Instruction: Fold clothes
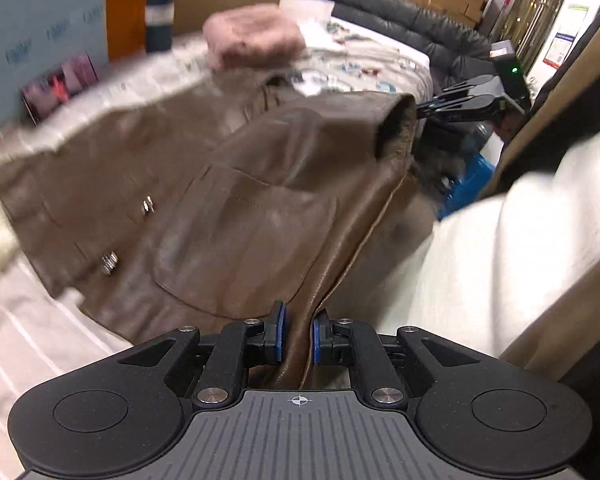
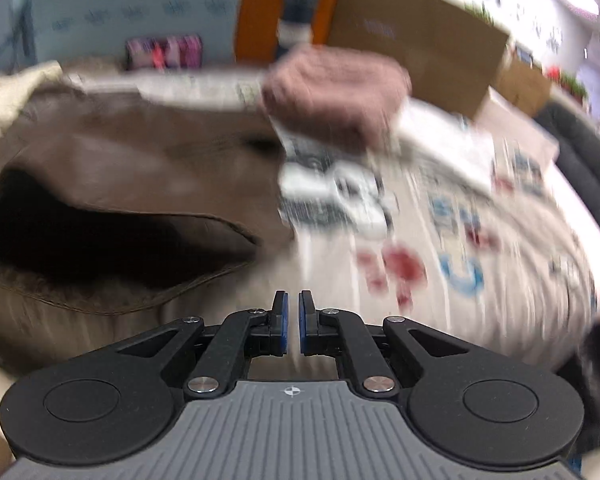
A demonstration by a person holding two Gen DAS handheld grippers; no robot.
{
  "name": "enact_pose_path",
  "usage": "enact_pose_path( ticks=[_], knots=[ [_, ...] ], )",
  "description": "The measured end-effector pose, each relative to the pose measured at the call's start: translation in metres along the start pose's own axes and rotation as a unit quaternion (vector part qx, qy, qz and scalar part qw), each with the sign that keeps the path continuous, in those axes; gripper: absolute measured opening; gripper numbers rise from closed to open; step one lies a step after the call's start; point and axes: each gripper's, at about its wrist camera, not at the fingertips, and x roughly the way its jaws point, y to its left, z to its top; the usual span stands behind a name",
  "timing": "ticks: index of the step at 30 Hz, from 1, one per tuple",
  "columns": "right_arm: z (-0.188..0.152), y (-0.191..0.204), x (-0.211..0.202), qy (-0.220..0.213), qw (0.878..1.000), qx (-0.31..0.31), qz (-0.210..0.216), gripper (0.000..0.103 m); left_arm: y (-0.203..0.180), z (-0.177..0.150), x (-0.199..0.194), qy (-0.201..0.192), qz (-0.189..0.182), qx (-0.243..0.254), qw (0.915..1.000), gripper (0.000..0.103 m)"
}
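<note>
A brown leather jacket (image 1: 228, 200) with a chest pocket and metal snaps lies on a patterned bedsheet (image 1: 360, 60). My left gripper (image 1: 299, 332) is shut on the jacket's front edge, which rises between the blue pads. My right gripper (image 2: 293, 316) is shut with nothing between its pads, beside the jacket's open sleeve cuff (image 2: 100, 240). It also shows in the left wrist view (image 1: 460, 100), next to the cuff (image 1: 396, 128). The right wrist view is blurred.
A folded pink fluffy garment (image 1: 252, 36) lies at the far side of the bed. A dark bottle (image 1: 160, 8), cardboard boxes (image 2: 416, 40) and a black sofa (image 1: 400, 16) stand behind. A white cloth (image 1: 520, 240) hangs at right.
</note>
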Motion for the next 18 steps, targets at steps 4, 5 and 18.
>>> enact_pose_path(
  ticks=[4,5,18],
  knots=[
    [-0.002,-0.028,-0.006,0.016,0.999,0.039,-0.001,0.033,0.011,0.003,0.014,0.037,-0.029,-0.027,0.9985,0.017],
    [0.002,-0.035,-0.007,0.009,0.999,0.051,-0.002,0.044,0.013,0.005,0.015,0.042,-0.035,-0.029,0.9981,0.019],
    [0.123,-0.065,0.111,-0.076,0.965,0.204,0.147,0.074,0.131,0.035,-0.002,-0.113,0.189,-0.242,0.9448,0.077]
  ],
)
